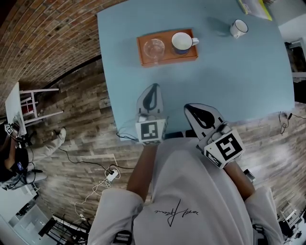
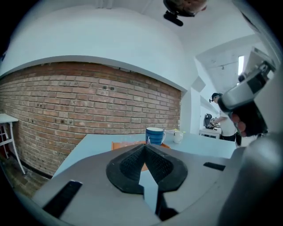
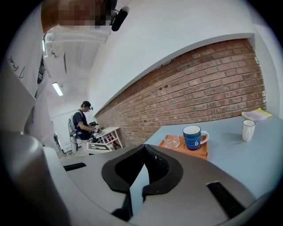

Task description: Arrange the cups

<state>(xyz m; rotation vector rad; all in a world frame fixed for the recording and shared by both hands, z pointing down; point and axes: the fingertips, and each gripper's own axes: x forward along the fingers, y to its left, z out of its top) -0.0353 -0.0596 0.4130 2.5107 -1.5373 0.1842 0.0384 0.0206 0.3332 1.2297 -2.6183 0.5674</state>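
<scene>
An orange tray (image 1: 167,56) lies at the far left of the light blue table (image 1: 248,81). On it stand a clear glass cup (image 1: 154,48) and a blue mug (image 1: 181,42) side by side. A white mug (image 1: 238,27) stands alone at the far right. My left gripper (image 1: 153,88) hovers over the table's near edge, shut and empty. My right gripper (image 1: 191,109) is beside it, also shut on nothing. The left gripper view looks past its gripper (image 2: 144,148) at the blue mug (image 2: 154,135). In the right gripper view, beyond the gripper (image 3: 144,148), are the glass (image 3: 171,141), the blue mug (image 3: 193,137) and the white mug (image 3: 248,129).
A yellow-green booklet (image 1: 253,7) lies at the table's far edge. A brick wall (image 2: 88,101) runs along the left side. On the wooden floor to the left are a small white table (image 1: 19,107), a person and cables (image 1: 107,174).
</scene>
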